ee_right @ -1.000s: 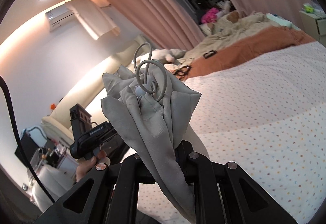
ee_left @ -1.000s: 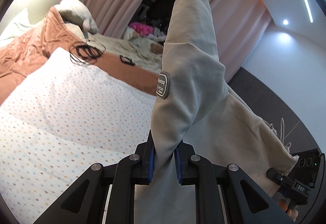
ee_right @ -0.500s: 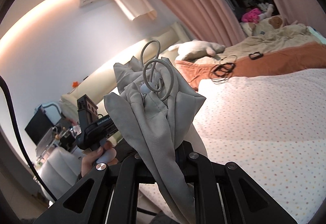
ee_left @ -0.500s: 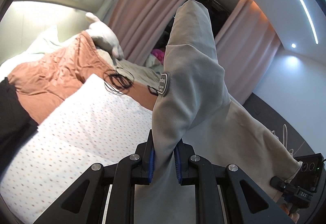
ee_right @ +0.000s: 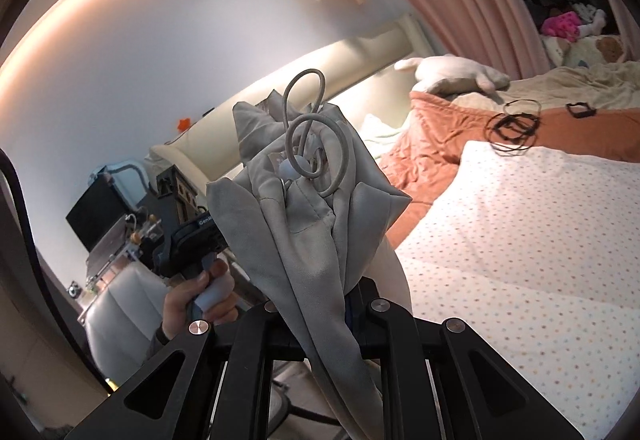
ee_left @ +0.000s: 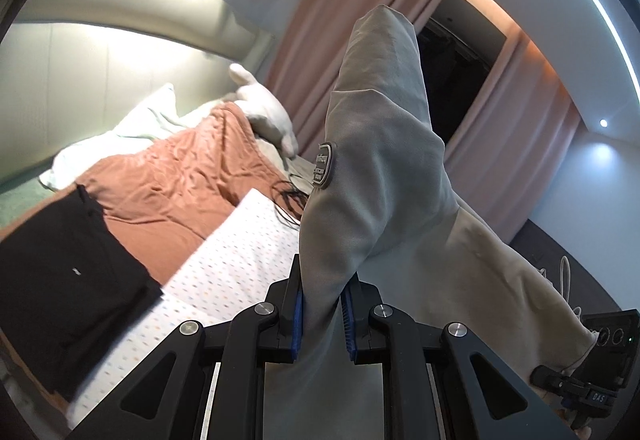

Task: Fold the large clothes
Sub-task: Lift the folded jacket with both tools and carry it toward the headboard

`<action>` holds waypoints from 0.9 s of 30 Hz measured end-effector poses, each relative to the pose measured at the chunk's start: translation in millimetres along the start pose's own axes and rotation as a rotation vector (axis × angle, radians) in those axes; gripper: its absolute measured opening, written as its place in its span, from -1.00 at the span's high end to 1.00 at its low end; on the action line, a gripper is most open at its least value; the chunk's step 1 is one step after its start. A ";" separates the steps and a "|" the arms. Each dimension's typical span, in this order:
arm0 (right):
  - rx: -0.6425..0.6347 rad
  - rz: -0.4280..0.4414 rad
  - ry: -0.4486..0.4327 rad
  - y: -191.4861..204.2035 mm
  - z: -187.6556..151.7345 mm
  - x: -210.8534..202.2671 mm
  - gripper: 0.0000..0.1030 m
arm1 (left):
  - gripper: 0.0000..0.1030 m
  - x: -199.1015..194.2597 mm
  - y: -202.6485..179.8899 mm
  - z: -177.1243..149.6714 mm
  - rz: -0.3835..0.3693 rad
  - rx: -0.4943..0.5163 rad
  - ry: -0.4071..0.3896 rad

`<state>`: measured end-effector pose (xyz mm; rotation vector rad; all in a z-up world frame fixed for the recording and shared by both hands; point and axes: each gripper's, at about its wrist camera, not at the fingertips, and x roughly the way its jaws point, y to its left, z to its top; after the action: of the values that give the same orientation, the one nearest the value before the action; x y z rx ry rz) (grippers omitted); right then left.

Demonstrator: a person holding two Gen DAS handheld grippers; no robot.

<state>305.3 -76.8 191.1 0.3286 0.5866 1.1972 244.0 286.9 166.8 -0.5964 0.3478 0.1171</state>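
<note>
The grey garment (ee_left: 384, 175) is clamped in the left hand-held gripper (ee_left: 322, 314) and, at a bunched edge with a drawcord (ee_right: 316, 143), in the right hand-held gripper (ee_right: 340, 304). It is held up between them, probably so it can be spread. It is kept above the bed's dotted sheet (ee_right: 540, 240), off its near edge. A rust blanket (ee_left: 172, 179) is seen towards the headboard, pink curtains (ee_left: 320, 51) behind.

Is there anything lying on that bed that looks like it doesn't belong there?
Yes. A tangle of black cable lies loose where the rust-orange blanket meets the dotted sheet, with a small black frame-like item beside it. Both look dropped rather than put away. Otherwise the bedding is just rumpled.
</note>
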 end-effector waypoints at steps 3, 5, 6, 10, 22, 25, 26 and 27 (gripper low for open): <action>-0.019 0.028 0.029 18.2 4.8 32.5 0.75 | 0.69 -10.1 23.8 13.2 0.028 -0.010 -0.021; -0.031 0.045 0.048 29.3 8.4 53.7 0.75 | 0.69 -17.6 38.1 21.1 0.048 -0.015 -0.036; -0.035 0.052 0.055 33.7 9.2 61.4 0.75 | 0.69 -21.8 46.8 25.5 0.057 -0.018 -0.044; -0.065 0.093 0.098 59.1 13.8 107.0 0.75 | 0.69 -37.1 81.5 42.9 0.096 -0.028 -0.070; -0.144 0.209 0.208 151.0 14.7 241.6 0.75 | 0.70 -101.9 169.1 100.4 0.262 -0.039 -0.161; -0.161 0.248 0.234 176.4 11.2 271.0 0.75 | 0.70 -123.1 183.0 111.6 0.310 -0.038 -0.188; -0.165 0.265 0.245 185.8 9.3 281.4 0.75 | 0.70 -128.1 187.2 114.5 0.327 -0.034 -0.194; -0.169 0.275 0.251 191.9 9.3 288.0 0.75 | 0.70 -133.9 190.7 117.7 0.345 -0.029 -0.200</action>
<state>232.2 259.5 228.7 0.1170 0.6663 1.5577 113.0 509.5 204.0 -0.5433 0.2526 0.5107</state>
